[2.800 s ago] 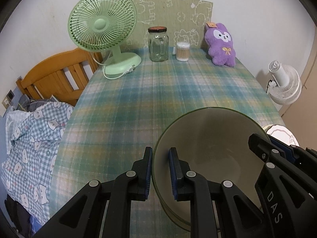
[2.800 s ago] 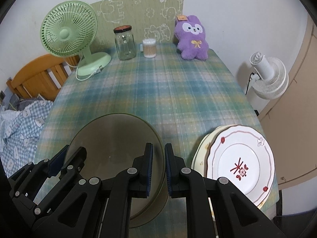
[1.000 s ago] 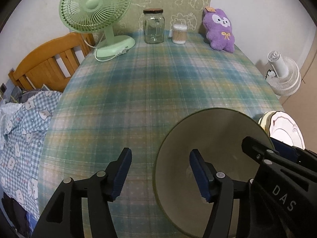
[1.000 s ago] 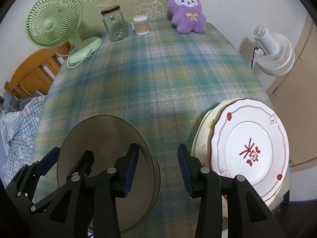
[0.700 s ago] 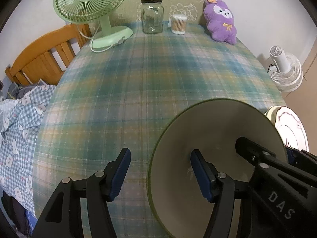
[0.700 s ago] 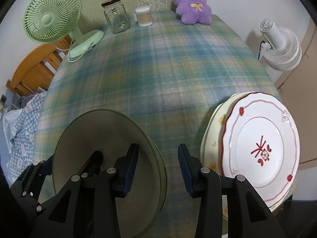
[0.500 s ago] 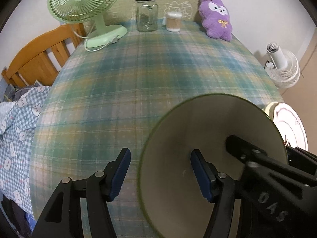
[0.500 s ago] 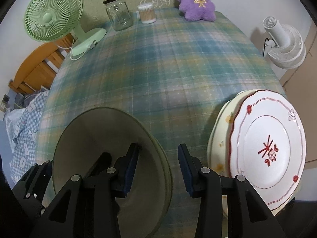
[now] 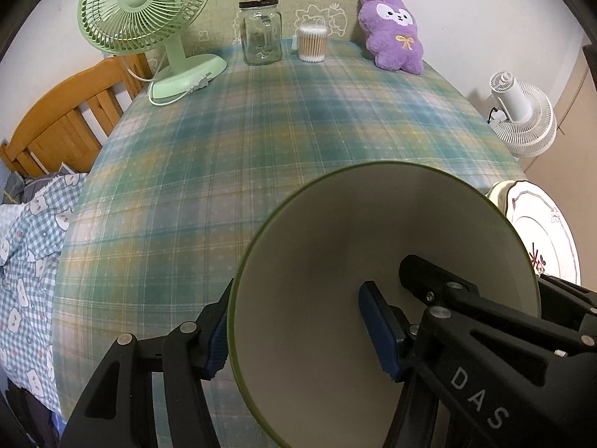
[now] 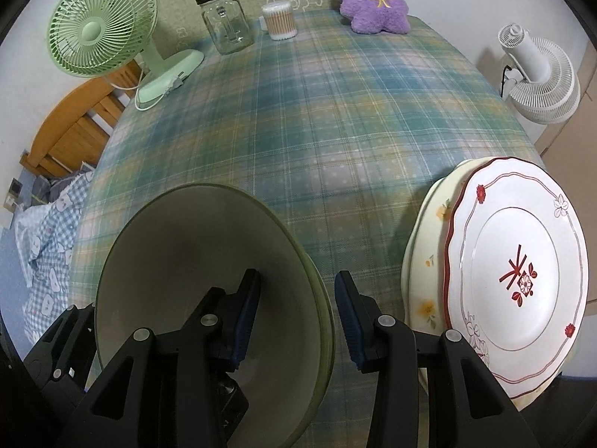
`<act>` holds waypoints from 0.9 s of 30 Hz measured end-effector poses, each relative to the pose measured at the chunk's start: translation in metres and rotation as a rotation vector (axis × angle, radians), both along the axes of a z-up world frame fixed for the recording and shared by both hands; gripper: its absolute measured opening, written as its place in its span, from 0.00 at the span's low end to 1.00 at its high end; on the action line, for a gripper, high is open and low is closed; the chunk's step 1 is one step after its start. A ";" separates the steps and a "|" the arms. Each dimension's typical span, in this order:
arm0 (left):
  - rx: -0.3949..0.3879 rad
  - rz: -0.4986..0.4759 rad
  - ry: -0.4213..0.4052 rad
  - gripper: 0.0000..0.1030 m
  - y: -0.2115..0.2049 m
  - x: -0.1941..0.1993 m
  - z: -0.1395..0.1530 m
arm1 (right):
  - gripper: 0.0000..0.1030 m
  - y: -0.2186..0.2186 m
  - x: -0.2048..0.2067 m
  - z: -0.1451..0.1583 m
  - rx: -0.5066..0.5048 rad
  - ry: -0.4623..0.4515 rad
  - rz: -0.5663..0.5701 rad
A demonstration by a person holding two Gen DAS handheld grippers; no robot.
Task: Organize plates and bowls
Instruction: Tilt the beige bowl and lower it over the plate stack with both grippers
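Note:
A wide bowl (image 9: 335,261) with a cream inside and a green rim stands at the near edge of the plaid table (image 9: 261,130). My left gripper (image 9: 298,310) is open astride its left rim, one finger outside and one inside. My right gripper (image 10: 298,276) is open astride the bowl's (image 10: 179,261) right rim, with a gap on each side of the rim. A second rim edge shows just under the bowl's right side. To the right a red-rimmed white plate (image 10: 515,272) lies on a cream floral plate (image 10: 429,261).
At the table's far end stand a green desk fan (image 9: 141,11), a glass jar (image 9: 261,33), a tub of cotton swabs (image 9: 312,43) and a purple plush toy (image 9: 393,33). A wooden headboard (image 9: 63,119) and checked bedding (image 9: 30,254) lie left. A white floor fan (image 9: 522,115) stands right.
Both grippers were shut on the bowl's rim and have opened. Over the last second the bowl has come to look larger and steeper in both views, with the jaws equally wide.

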State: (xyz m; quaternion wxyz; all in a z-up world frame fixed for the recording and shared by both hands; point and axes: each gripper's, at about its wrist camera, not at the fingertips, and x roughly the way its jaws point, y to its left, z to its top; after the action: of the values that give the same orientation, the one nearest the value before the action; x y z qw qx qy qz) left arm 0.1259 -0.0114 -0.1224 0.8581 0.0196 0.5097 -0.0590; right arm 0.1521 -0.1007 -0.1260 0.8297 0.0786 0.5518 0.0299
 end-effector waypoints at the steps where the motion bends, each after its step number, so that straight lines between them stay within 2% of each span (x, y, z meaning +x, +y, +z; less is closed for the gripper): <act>1: -0.007 -0.004 0.002 0.61 0.000 0.000 0.000 | 0.43 0.000 -0.001 0.000 -0.002 -0.002 0.002; 3: -0.029 -0.017 0.008 0.53 0.001 0.001 0.001 | 0.42 0.001 0.000 0.001 0.005 -0.001 0.017; 9: -0.040 -0.008 0.019 0.50 0.002 0.001 0.002 | 0.41 0.005 0.000 0.003 0.000 0.004 0.034; 18: -0.040 -0.009 -0.007 0.48 0.004 -0.005 0.011 | 0.41 0.008 -0.006 0.011 -0.001 -0.020 0.028; 27: -0.048 -0.024 -0.039 0.47 0.011 -0.010 0.037 | 0.41 0.014 -0.015 0.040 -0.013 -0.060 0.013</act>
State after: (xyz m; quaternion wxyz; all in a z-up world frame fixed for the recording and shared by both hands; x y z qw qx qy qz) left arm 0.1155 -0.0001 -0.0856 0.8673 0.0064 0.4911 -0.0812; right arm 0.1370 -0.0871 -0.0862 0.8462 0.0684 0.5274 0.0341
